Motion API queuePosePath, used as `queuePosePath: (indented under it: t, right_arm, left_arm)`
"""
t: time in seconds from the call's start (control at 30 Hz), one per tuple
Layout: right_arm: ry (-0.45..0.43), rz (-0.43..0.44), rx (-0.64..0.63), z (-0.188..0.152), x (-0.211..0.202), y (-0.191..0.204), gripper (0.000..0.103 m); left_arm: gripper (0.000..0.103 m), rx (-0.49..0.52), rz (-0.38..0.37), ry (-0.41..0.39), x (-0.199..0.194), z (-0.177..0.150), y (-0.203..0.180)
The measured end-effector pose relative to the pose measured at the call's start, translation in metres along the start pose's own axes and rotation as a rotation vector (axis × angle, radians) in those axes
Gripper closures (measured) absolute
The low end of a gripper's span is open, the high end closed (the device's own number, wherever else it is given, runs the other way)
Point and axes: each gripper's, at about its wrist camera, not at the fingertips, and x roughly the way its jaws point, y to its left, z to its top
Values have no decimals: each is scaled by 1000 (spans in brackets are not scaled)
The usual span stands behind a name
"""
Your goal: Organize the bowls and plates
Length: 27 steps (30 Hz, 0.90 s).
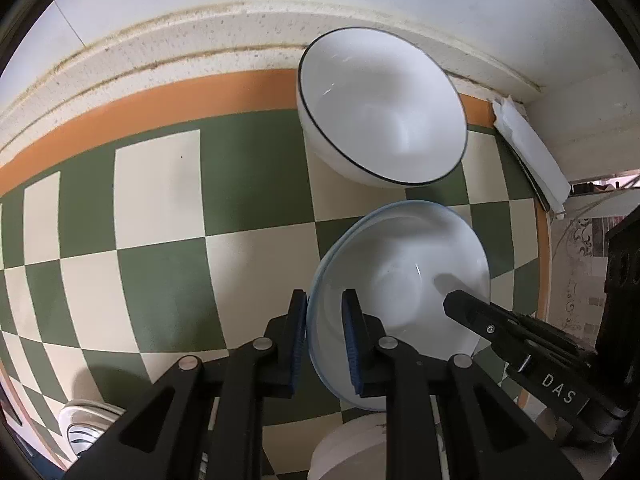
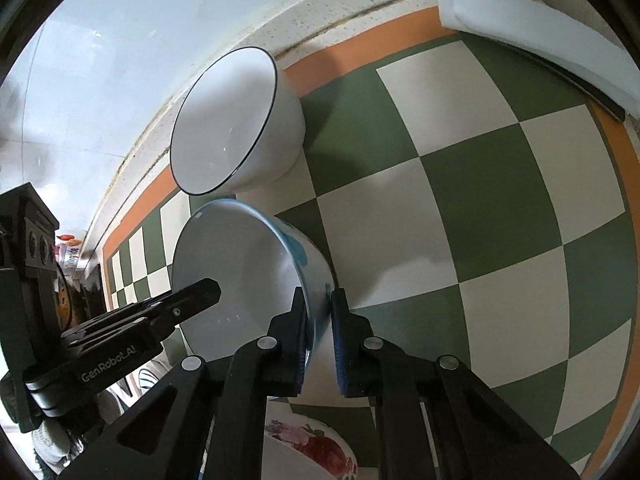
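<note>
Both grippers hold one blue-rimmed white bowl (image 1: pixel 404 276), which also shows in the right wrist view (image 2: pixel 236 272), above the checkered mat. My left gripper (image 1: pixel 326 340) is shut on its left rim. My right gripper (image 2: pixel 320 340) is shut on its right rim, and its finger (image 1: pixel 476 316) shows inside the bowl in the left wrist view. The left gripper's finger (image 2: pixel 188 300) shows in the right wrist view. A black-rimmed white bowl (image 1: pixel 380 108) stands just behind, near the wall; it also shows in the right wrist view (image 2: pixel 228 120).
A green and cream checkered mat (image 1: pixel 160 208) with an orange border covers the counter. Folded white cloth (image 2: pixel 540 28) lies at the mat's back right corner. A flowered dish (image 2: pixel 316 448) sits below the grippers. A white round dish (image 1: pixel 352 448) and a metal object (image 1: pixel 84 424) lie near the front.
</note>
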Motion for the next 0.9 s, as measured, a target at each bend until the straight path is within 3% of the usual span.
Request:
queuePosePath:
  t: [0.23, 0.57, 0.9]
  right_arm:
    - [-25, -1, -34, -15, -26, 19, 90]
    - [-75, -5, -79, -71, -98, 33, 90]
    - [-6, -2, -46, -131, -93, 16, 90]
  left_arm:
    - [87, 27, -17, -28, -29, -21, -9]
    - [87, 90, -57, -83, -86, -73, -22]
    - [87, 121, -30, -12, -65, -119, -20]
